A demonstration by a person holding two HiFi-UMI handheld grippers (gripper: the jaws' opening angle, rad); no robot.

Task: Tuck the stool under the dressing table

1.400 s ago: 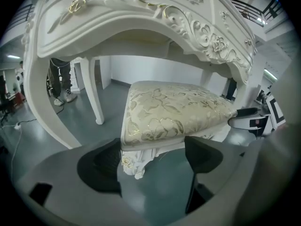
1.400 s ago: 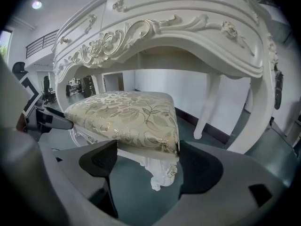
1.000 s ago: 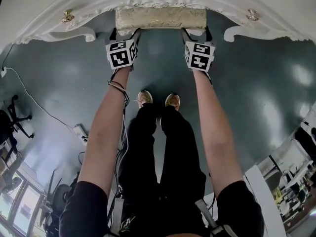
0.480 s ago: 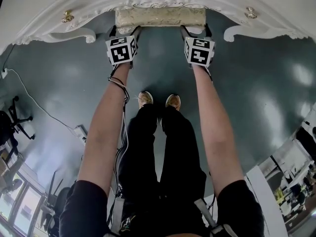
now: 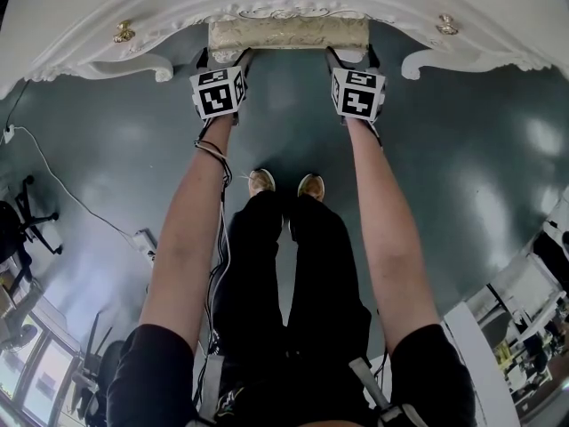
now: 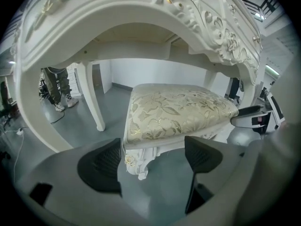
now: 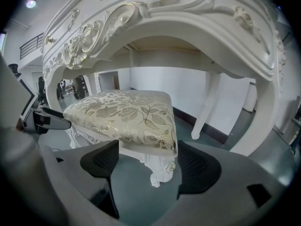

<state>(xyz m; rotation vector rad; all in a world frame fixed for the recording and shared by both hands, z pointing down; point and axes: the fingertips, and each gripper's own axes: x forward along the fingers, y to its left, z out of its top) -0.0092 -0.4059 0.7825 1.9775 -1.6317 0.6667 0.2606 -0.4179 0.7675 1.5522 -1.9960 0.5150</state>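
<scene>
The stool [image 5: 289, 34] sits mostly under the table [image 5: 107, 38], with only its near edge showing between my claws. The left gripper [image 6: 155, 160] is spread wide around one front corner, and the right gripper [image 7: 148, 163] is closing about the other, though I can't quite tell if its pads bite yet. If I shove unevenly from here, the stool could skew and knock a carved leg against the table's, or a claw could slip off its corner.

Stool [image 5: 289, 34], dressing table [image 5: 133, 16] on floor [image 5: 462, 149]
</scene>
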